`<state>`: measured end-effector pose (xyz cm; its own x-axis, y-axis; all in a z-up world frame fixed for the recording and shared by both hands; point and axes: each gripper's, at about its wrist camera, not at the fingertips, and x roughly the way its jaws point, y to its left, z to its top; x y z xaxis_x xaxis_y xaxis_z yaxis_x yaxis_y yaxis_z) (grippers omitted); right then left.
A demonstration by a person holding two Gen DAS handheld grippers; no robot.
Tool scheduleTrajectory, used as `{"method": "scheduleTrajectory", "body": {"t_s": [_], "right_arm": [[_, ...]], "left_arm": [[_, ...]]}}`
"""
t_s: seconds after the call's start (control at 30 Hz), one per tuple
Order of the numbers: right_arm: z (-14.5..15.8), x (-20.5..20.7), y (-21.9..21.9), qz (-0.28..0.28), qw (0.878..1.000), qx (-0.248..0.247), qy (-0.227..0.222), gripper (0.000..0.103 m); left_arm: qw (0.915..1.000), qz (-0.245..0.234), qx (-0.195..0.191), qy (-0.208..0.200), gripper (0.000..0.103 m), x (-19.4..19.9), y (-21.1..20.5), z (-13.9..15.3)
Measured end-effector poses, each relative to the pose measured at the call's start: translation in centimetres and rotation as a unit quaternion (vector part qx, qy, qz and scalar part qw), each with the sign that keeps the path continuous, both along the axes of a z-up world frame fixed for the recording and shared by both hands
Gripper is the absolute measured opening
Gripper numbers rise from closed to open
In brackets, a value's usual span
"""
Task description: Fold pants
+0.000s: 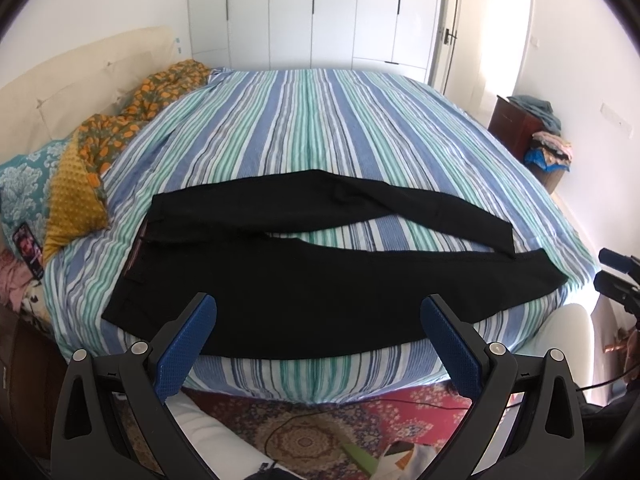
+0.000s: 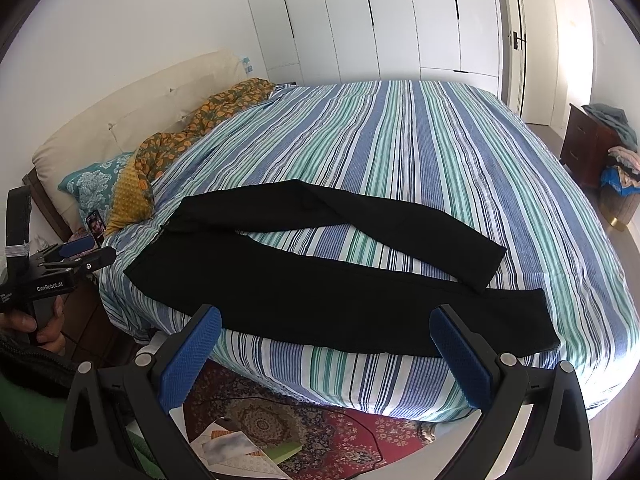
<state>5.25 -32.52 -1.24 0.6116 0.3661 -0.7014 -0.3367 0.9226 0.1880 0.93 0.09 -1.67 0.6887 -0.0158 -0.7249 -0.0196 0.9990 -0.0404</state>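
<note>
Black pants (image 1: 320, 280) are laid flat and unfolded on the near part of a striped bed (image 1: 320, 128), waistband toward the pillow end at left, cuffs toward the right. The two legs are spread apart in a narrow V, striped cover seen between them; the far leg's cuff lies touching or just over the near leg near its end. The near leg runs along the bed's front edge. Left gripper (image 1: 318, 320) is held above the bed edge in front of the pants, blue pads (image 1: 188, 344) spread wide, nothing between them. Right gripper (image 2: 326, 332) is held likewise at the near edge, fingers released and empty. In the right wrist view the left gripper is seen at far left, gripped by a hand (image 2: 40, 328). Patterned pillows (image 1: 76, 184) and an orange floral blanket (image 1: 140, 116) are bunched at the headboard end; a phone (image 1: 29, 249) lies beside them. White wardrobes (image 1: 312, 12) stand behind the bed, a patterned rug (image 1: 304, 432) is seen on the floor below.
</note>
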Motion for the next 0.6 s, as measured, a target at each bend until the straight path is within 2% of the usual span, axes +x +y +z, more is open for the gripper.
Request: {"method": "scheduleTrajectory", "body": {"t_s": [0.33, 0.47, 0.6], "right_arm": [[-1.5, 1.2, -0.1, -0.004, 1.0, -0.008, -0.006, 0.103], [-1.4, 1.6, 0.8, 0.007, 1.0, 0.005, -0.012, 0.103], [-1.4, 1.9, 1.8, 0.014, 1.0, -0.004, -0.02, 0.103]], "left_arm": [[0.9996, -0.021, 0.019, 0.004, 0.102, 1.3, -1.6, -0.3], [0.9993, -0.03, 0.024, 0.003, 0.102, 2.1, -2.2, -0.4], [0.9992, -0.034, 0.021, 0.011, 0.102, 2.8, -2.4, -1.0]]}}
